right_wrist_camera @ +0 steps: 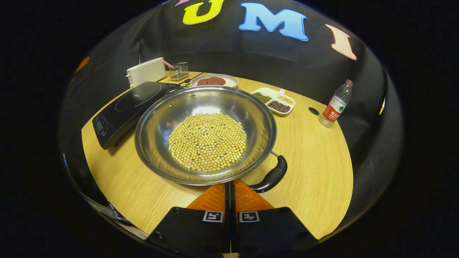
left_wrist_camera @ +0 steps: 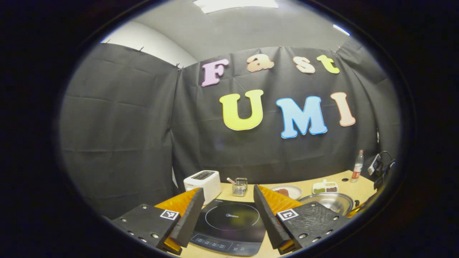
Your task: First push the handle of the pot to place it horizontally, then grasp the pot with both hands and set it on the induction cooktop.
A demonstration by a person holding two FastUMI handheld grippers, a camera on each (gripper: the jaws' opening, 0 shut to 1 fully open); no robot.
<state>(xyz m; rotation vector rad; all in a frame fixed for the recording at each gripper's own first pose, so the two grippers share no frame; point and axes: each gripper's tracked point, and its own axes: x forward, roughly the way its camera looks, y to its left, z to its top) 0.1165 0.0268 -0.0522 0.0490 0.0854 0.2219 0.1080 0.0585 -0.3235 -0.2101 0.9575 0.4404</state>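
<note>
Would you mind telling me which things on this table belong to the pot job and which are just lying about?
Part of the job:
pot holding beans
pot handle
induction cooktop
left gripper, open
right gripper, shut

Just lying about:
toaster
water bottle
plate
divided dish
wire basket

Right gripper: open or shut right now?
Shut. In the right gripper view the right gripper has both fingers pressed together with nothing between them, tips just short of the pot rim.

Black cloth (left_wrist_camera: 118,136) drapes the booth on all sides, pinned along its top edge. A white wall (left_wrist_camera: 150,44) rises behind it. The light wooden table (right_wrist_camera: 312,161) fills the corner.
</note>
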